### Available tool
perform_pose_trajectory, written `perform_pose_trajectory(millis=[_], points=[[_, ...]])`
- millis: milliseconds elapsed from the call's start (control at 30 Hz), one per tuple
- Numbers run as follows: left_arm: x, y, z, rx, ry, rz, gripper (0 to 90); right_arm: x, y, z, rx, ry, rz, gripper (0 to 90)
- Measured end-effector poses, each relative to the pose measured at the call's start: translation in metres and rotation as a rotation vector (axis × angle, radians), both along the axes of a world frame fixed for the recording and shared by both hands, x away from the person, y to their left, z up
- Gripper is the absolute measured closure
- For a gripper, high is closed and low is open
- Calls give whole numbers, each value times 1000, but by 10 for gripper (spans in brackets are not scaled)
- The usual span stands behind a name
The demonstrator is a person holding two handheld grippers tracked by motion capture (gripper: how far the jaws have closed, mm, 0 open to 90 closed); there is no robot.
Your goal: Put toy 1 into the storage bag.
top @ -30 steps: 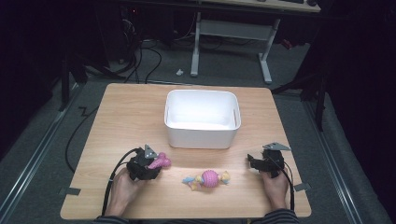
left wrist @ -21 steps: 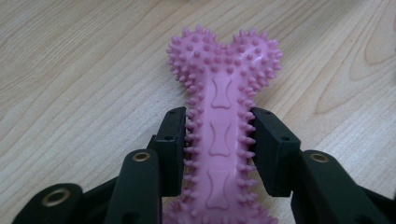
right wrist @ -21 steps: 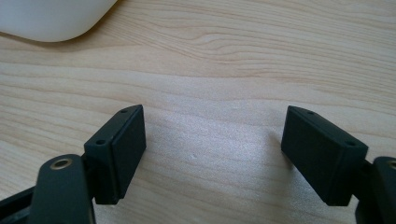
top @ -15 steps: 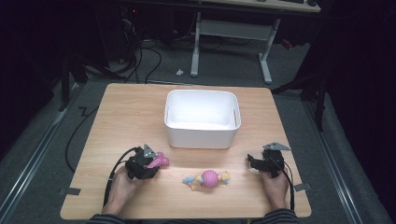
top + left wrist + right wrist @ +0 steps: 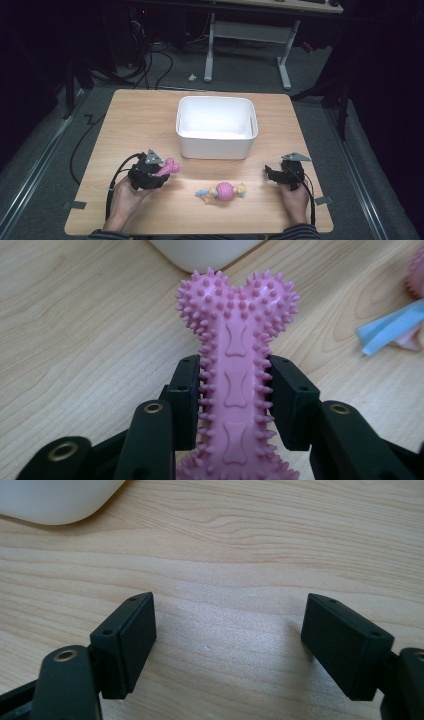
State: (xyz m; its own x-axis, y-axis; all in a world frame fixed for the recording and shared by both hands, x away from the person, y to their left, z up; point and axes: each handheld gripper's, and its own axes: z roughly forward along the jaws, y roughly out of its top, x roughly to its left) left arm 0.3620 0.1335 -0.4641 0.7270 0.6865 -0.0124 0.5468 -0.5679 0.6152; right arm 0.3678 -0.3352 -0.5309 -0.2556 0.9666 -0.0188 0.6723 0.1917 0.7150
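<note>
Pink bone toy [image 5: 235,385], bone-shaped embossings

A lab or test room, dimly lit w/ one lit work spot. A light wooden table [image 5: 140,115] stands on grey carpet [image 5: 60,145]. Black cables [image 5: 150,65] trail across the floor behind it. A white-legged desk frame [image 5: 280,55] sits further back. Tape marks [image 5: 75,205] are stuck at the table's front corners.

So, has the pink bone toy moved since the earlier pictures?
Yes. The pink bone toy, clamped in the left gripper, has shifted slightly up the high view, toward the white bin.
</note>
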Motion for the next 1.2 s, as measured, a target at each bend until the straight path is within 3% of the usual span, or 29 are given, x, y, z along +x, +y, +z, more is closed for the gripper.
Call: perform_pose_trajectory(millis=[133,367,633,767,1000,1200], points=[[0,2,11,-11,-10,-23,589,0,0,0,0,0,0,220],[1,9,26,-68,-19,-16,590,0,0,0,0,0,0,220],[1,15,43,-100,-40,-21,589,0,0,0,0,2,-1,220],[2,17,49,-104,-35,-22,589,0,0,0,0,2,-1,220],[6,18,61,-156,-28,-38,589,0,0,0,2,3,-4,220],[11,15,72,-162,-28,-51,590,-1,0,0,2,4,-5,221]])
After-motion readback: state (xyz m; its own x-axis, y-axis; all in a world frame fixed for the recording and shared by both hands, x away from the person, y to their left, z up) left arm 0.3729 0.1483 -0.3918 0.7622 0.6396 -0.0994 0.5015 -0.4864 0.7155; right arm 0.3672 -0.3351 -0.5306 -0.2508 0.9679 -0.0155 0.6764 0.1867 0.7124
